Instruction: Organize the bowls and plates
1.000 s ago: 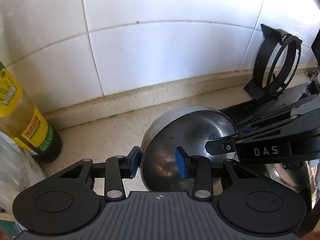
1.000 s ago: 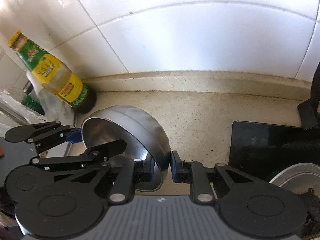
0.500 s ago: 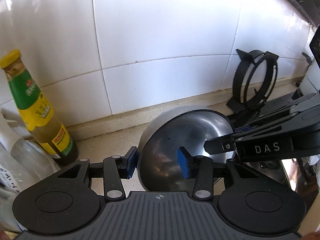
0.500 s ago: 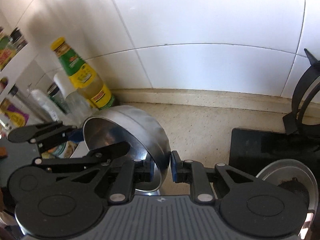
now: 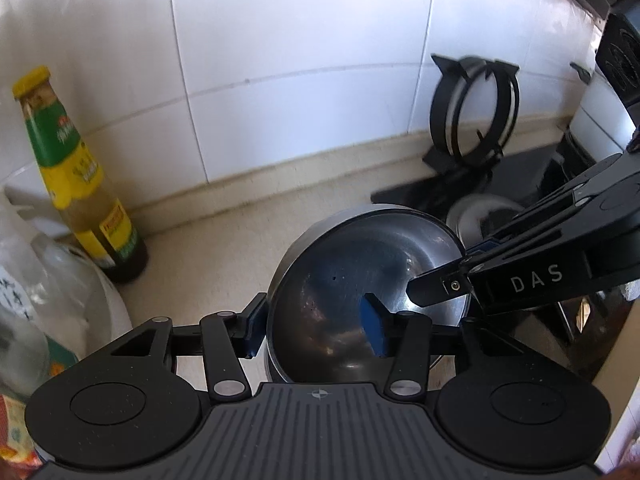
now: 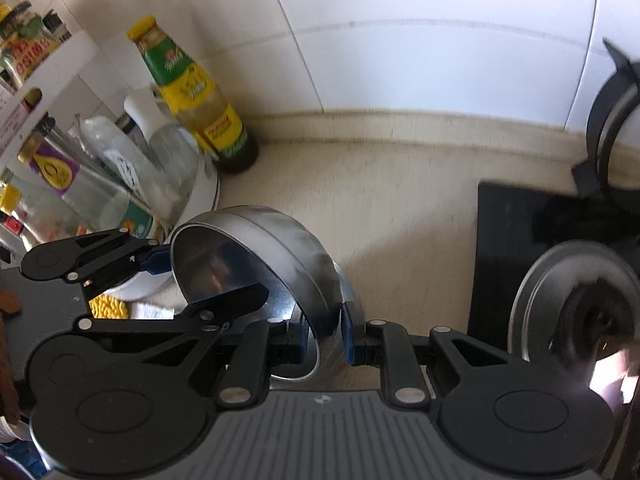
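Right now, bowl: a steel bowl (image 5: 360, 280) is held tilted on its side above the beige counter (image 6: 400, 208), its hollow turned toward the left wrist camera and its rounded outside toward the right one
Left gripper: the left gripper (image 5: 316, 326) stands partly open across the bowl's rim, one blue pad outside the wall and the other pad (image 5: 374, 332) inside the hollow; whether either pad presses on the metal cannot be told from these views
Right gripper: the right gripper (image 6: 324, 332) has its fingers nearly together on the bowl's rim, one inside and one outside, gripping the wall
Second steel piece: a further steel rim (image 6: 300, 372) shows just under the held bowl by the right gripper's fingers; what it belongs to is unclear
Sauce bottle: a bottle with yellow cap and green-and-yellow label (image 6: 192, 92) stands upright against the white tiled wall (image 5: 300, 40), left of the bowl
Jars and bottles: a cluster of clear bottles (image 6: 112, 160) sits in a white dish at far left
Stove: a black hob (image 6: 520, 232) lies to the right, with a round burner (image 6: 576, 304) on it
Pan support: a black ring-shaped pan support (image 5: 472, 112) leans upright against the wall behind the hob
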